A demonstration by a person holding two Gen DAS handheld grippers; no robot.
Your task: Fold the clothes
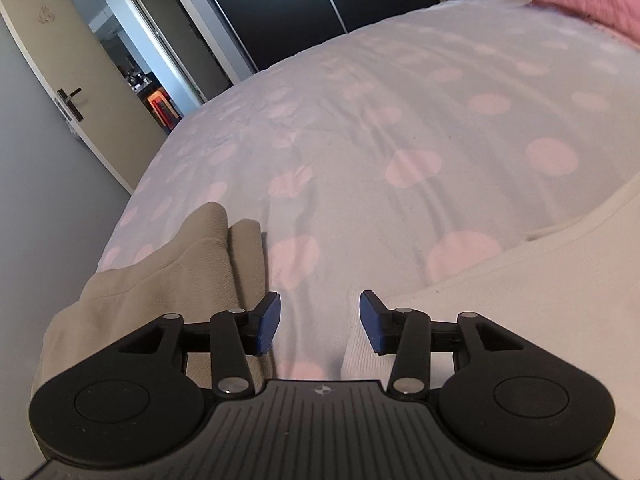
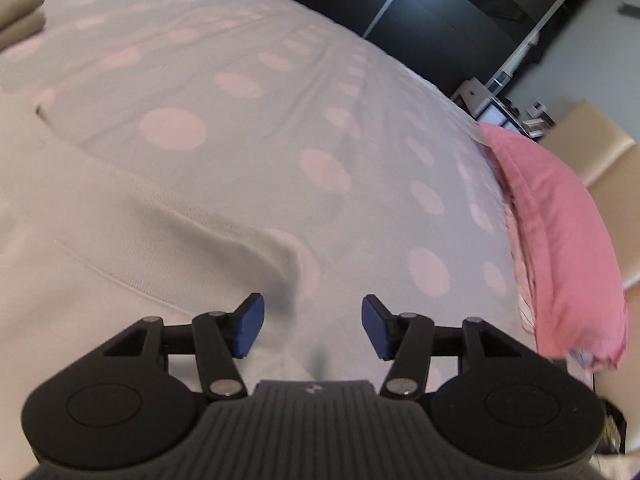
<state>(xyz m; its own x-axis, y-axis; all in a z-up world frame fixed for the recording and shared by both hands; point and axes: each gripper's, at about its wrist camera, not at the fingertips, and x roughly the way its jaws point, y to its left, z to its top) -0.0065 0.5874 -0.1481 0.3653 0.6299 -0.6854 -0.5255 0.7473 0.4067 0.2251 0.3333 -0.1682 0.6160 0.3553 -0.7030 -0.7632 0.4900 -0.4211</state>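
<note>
Both jaws stand apart and empty: left hand-held gripper (image 1: 319, 322) beside the cream garment (image 1: 520, 300), right hand-held gripper (image 2: 313, 326) at its edge; a shallow pinch could catch the bedspread (image 2: 280, 100) too

Pale grey duvet cover (image 1: 400, 92) printed all over with soft pink round dots. Cream-white knitted garment (image 1: 520, 292) in a plain fine rib, no print. Beige fleece folded garment (image 1: 160, 280), plain and matte. Bright pink pillow (image 2: 560, 232), one solid colour, with a paler pink patterned edge beneath. Left gripper (image 1: 320, 322) in black plastic, with 2 dark blue pads (image 1: 268, 320), silver rivet heads and a dark grey ribbed body. Right gripper (image 2: 312, 326) in the same black, blue, silver and grey. Glossy black wardrobe doors (image 1: 280, 12) split by a thin white strip. Cream door (image 1: 80, 80) bearing a black handle. Grey wall (image 1: 32, 184).
</note>
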